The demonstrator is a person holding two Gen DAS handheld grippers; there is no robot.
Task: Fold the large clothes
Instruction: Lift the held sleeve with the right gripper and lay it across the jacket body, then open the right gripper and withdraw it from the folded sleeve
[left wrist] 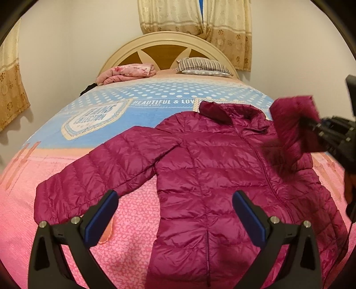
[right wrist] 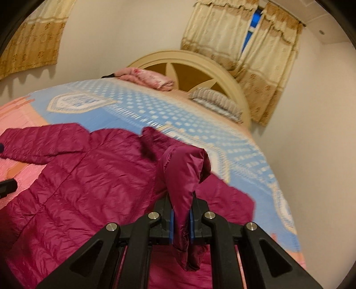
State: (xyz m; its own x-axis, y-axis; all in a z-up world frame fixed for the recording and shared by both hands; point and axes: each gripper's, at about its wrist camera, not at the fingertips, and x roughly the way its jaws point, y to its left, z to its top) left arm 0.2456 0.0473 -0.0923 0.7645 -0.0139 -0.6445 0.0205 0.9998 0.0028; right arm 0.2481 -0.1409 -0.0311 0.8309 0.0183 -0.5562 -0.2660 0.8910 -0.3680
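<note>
Right now the right gripper has its jaws nearly closed on a sleeve of the magenta puffer jacket; in the right wrist view the cuff end droops below the blue pads at the bottom centre, while the rest of the sleeve rises above them and folds over in a rounded hump mid-frame. In the left wrist view that same gripper enters from the right edge, holding the sleeve lifted over the jacket's shoulder, the picture blurred there.

The left gripper has its jaws wide apart with nothing between them; the two blue pads stand at lower left and lower right of the frame, above the jacket's lower half.

The jacket lies spread flat, front up, on the bed, its collar toward the headboard and its hem toward the bottom of the frame. Its other sleeve stretches out to the left across the pink part of the bedspread, its cuff near the left pad.

Farther up, the bedspread turns blue with white dots. At the head of the bed sit a folded pink blanket at upper left and a striped pillow at upper centre. Patterned cream curtains hang on the wall behind.
</note>
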